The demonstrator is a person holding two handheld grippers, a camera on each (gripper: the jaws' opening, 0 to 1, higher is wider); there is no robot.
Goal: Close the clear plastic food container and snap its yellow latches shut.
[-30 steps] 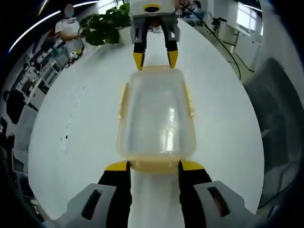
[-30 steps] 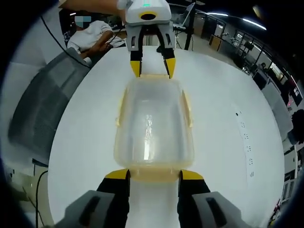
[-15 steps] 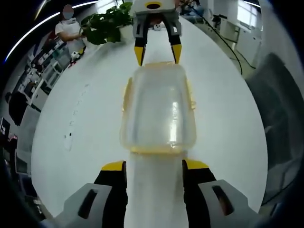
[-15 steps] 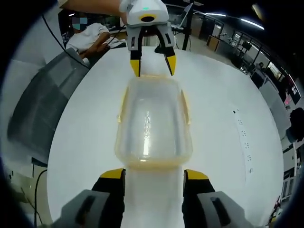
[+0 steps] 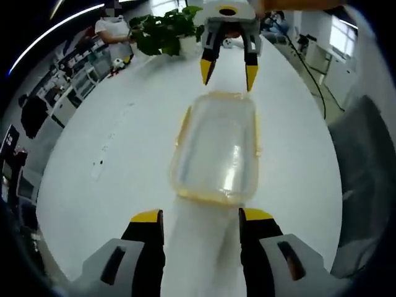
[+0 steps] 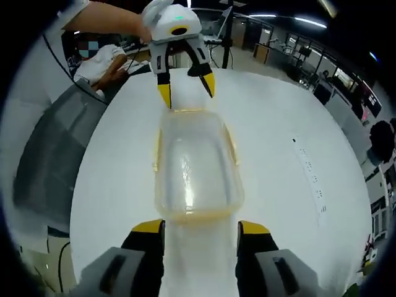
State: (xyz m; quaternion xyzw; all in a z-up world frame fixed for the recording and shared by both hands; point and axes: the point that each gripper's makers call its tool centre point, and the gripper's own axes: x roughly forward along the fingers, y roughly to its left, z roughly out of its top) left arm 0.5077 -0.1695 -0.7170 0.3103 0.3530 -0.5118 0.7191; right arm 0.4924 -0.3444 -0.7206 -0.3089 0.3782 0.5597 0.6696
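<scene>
Item: clear plastic food container (image 5: 218,148) (image 6: 193,166), lid seated on top, resting on the white table (image 5: 124,142) between my two grippers, which face each other along its length. Left gripper (image 5: 200,216): jaws apart, holding nothing, tips just short of the near end of the container; I also see it at the far end in the right gripper view (image 6: 184,86). Right gripper (image 6: 200,226): jaws apart, holding nothing, likewise just clear of its near end, and seen at the far end in the left gripper view (image 5: 226,67). Yellow latches (image 5: 182,127) (image 6: 157,148): they lie along the long sides, close against the walls; I cannot tell for certain whether they are snapped down. End latches: too blurred to judge. Status, as I read it: closing is done and latching is largely or wholly done; what remains, if anything, is checking each latch and pressing home any loose one. Also present: a potted plant (image 5: 164,28) at the far table edge.
</scene>
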